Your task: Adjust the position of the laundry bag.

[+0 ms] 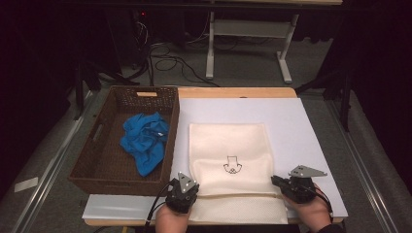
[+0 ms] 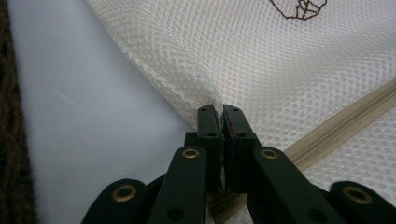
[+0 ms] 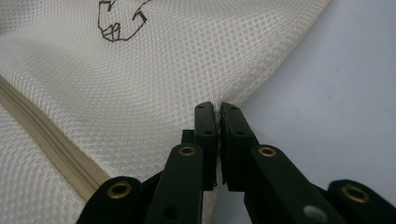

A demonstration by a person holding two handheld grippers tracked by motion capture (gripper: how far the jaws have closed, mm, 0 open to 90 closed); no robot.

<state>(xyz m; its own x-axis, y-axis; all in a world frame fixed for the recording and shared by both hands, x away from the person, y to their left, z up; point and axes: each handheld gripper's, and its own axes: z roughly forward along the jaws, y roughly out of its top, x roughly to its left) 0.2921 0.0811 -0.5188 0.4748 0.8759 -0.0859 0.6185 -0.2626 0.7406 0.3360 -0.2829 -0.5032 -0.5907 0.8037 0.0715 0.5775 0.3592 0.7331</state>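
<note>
A: How do the two claws stand?

B: The left claw (image 1: 190, 190) is clenched on the left edge of the cream mesh laundry bag (image 1: 232, 160). In the left gripper view that claw (image 2: 222, 112) has a pinch of the netting drawn up between its jaws, just above the beige zipper (image 2: 345, 122).

A: And the other?

B: The right claw (image 1: 275, 181) grips the bag's right edge. In the right gripper view the right claw (image 3: 218, 108) has its jaws pressed together on a fold of the mesh (image 3: 154, 79), where the fabric meets the white mat (image 3: 327, 93).

A: Where does the bag lie?

B: It lies flat on the white mat (image 1: 291, 121) that covers the desk (image 1: 233, 92), its near end towards the person, a small dark outline drawing (image 1: 232, 165) at its middle. Each claw holds one side, near the zipper line.

A: Any containers?

B: A dark wicker basket (image 1: 92, 170) sits at the mat's left edge, touching it. Inside lies a crumpled blue cloth (image 1: 145, 141), towards the basket's right wall. The rest of the basket's floor is bare.
</note>
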